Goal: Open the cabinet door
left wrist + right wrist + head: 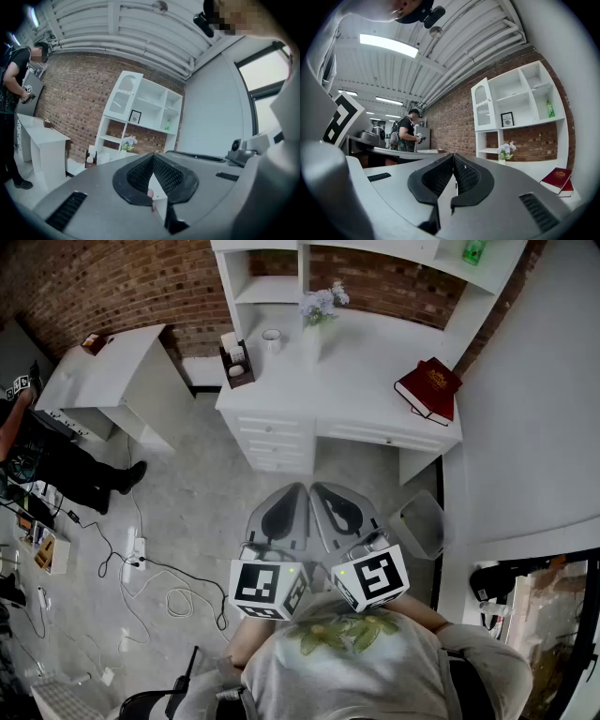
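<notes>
The white desk [361, 357] carries a shelf unit whose upper left compartment has a shut arched cabinet door [123, 93], also seen as the door [481, 106] in the right gripper view. Both grippers are held level in front of my chest, a good way back from the desk. The left gripper [298, 489] and the right gripper [317, 488] sit side by side, tips nearly touching each other. Each has its dark pads meeting at the tip with nothing between them, as the left gripper [153, 157] and right gripper [453, 157] show in their own views.
On the desk are a red book [429, 387], a vase of flowers [317, 317], a mug [272, 337] and a small dark box [236, 362]. A white side table [112, 379] stands left, with a person [37, 457] beside it. Cables [159, 589] trail on the floor; a grey bin [422, 523] stands right.
</notes>
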{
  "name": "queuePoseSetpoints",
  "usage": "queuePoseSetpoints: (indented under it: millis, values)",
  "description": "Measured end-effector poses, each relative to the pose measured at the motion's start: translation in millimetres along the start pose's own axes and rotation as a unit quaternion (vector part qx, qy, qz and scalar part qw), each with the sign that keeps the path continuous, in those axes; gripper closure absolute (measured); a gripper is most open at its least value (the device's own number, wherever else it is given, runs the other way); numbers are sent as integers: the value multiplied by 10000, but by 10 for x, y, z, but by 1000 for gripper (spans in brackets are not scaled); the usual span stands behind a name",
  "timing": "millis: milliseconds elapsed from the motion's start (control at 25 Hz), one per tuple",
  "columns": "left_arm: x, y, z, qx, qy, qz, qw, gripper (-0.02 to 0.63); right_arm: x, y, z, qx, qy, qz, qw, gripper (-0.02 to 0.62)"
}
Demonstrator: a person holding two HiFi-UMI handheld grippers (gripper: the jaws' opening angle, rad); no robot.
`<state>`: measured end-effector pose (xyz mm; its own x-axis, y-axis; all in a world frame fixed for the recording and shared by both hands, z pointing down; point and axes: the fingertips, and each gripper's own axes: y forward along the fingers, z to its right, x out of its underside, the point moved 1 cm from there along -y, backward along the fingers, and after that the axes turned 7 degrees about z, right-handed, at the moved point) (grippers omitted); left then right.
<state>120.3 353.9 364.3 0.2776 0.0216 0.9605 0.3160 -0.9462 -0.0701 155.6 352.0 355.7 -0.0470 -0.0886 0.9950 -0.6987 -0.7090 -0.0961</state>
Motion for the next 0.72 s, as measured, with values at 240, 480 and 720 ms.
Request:
queuePoseSetpoints:
  millis: [240, 480, 720]
  values:
    - [-56, 44, -80, 42, 59, 8, 10000, 596, -23, 102, -6, 93, -20, 20, 10000, 572]
    - [-125, 104, -190, 125, 125, 5, 9998, 597, -41, 234, -6, 232, 93, 125, 9996, 572]
    - [-134, 78, -332, 229, 268, -152, 9993, 597, -7, 361, -87, 417, 131, 209, 9988, 572]
